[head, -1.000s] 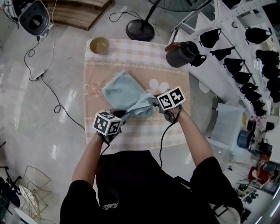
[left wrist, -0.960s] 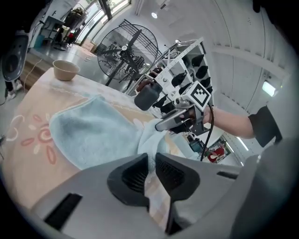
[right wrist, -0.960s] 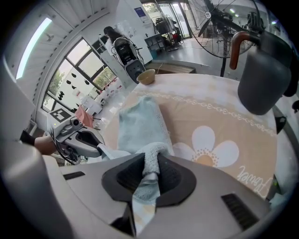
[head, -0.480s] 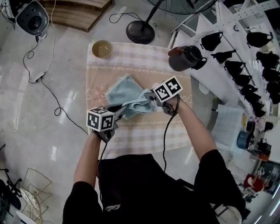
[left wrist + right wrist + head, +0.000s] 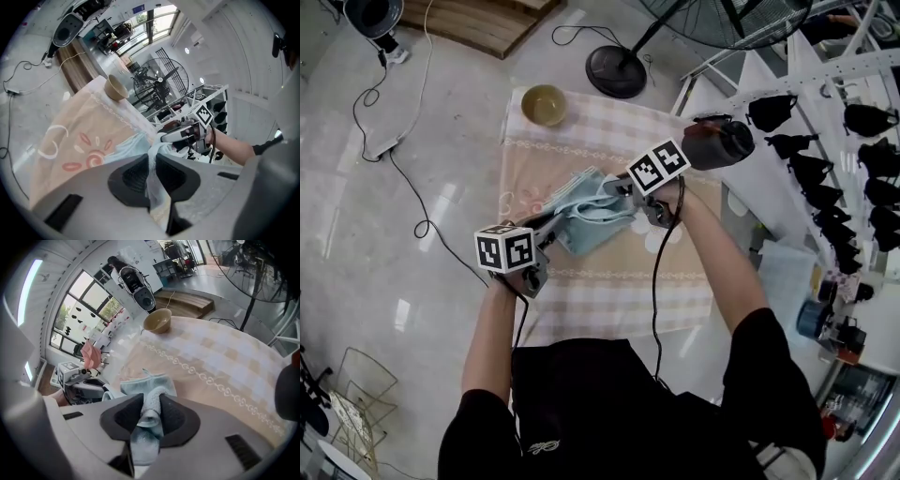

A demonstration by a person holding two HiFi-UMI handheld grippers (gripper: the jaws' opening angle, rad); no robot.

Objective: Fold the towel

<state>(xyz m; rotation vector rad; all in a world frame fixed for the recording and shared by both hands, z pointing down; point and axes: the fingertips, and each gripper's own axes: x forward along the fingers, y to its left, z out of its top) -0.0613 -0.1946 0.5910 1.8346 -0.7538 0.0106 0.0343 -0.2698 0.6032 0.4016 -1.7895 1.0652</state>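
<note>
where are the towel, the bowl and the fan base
towel (image 5: 589, 223), head view, middle of the bunched blue cloth
bowl (image 5: 544, 104), head view, its inside
fan base (image 5: 617, 71), head view, centre of the black disc

the fan (image 5: 617, 71) is cut off by the head view's top edge. the near edge of the tablecloth (image 5: 609, 300) is hidden behind the person's dark shirt (image 5: 609, 403).

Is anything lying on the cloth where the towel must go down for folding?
Nothing visible does. The cloth around the towel is bare; the bowl stands at its far corner and the dark jug by its right edge, both apart from the towel.
</note>
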